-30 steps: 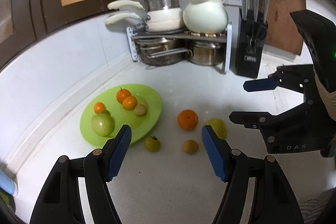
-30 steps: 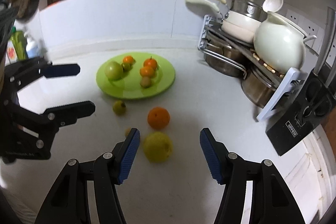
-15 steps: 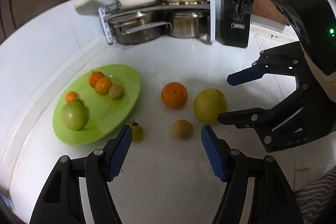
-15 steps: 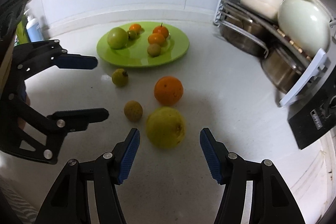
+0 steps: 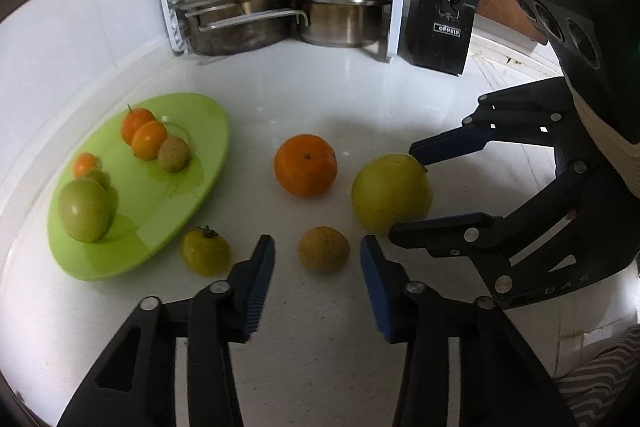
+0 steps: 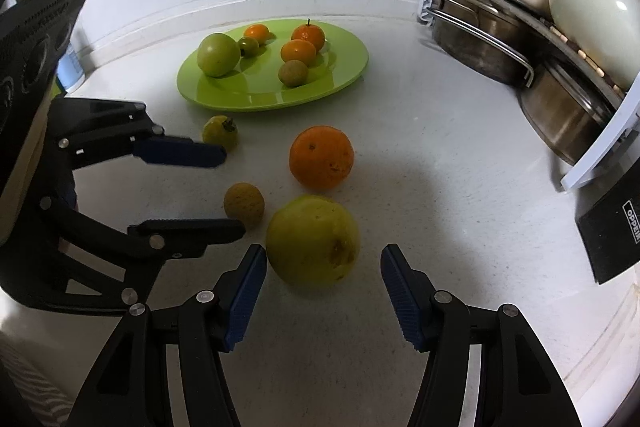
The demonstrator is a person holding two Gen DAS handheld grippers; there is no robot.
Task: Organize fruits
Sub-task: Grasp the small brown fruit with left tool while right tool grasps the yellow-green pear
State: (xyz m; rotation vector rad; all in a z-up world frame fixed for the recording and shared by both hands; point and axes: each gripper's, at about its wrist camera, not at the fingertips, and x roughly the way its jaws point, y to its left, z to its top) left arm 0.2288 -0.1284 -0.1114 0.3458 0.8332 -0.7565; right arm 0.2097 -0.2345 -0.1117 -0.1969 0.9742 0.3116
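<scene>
On the white counter lie an orange [image 5: 306, 165], a large yellow-green fruit [image 6: 312, 239], a small brown fruit [image 5: 324, 254] and a small yellow tomato-like fruit [image 5: 206, 251]. The green plate [image 5: 200, 131] at the left holds several small fruits and a green one [image 5: 84, 209]. My left gripper [image 5: 317, 242] has its jaws closing, with the brown fruit just between the fingertips and gaps showing on both sides. My right gripper [image 6: 324, 251] stands open around the near side of the yellow-green fruit, with a gap at the right pad.
A rack of steel pots [image 5: 280, 15] with white cookware on top stands at the back. A black knife block [image 5: 444, 23] is to its right. The wall curves close behind the plate, and a bottle [image 6: 70, 67] stands at the far left.
Both grippers came down and forward toward the loose fruits. The left jaws narrowed around the brown fruit. The right jaws kept their width and now flank the yellow-green fruit.
</scene>
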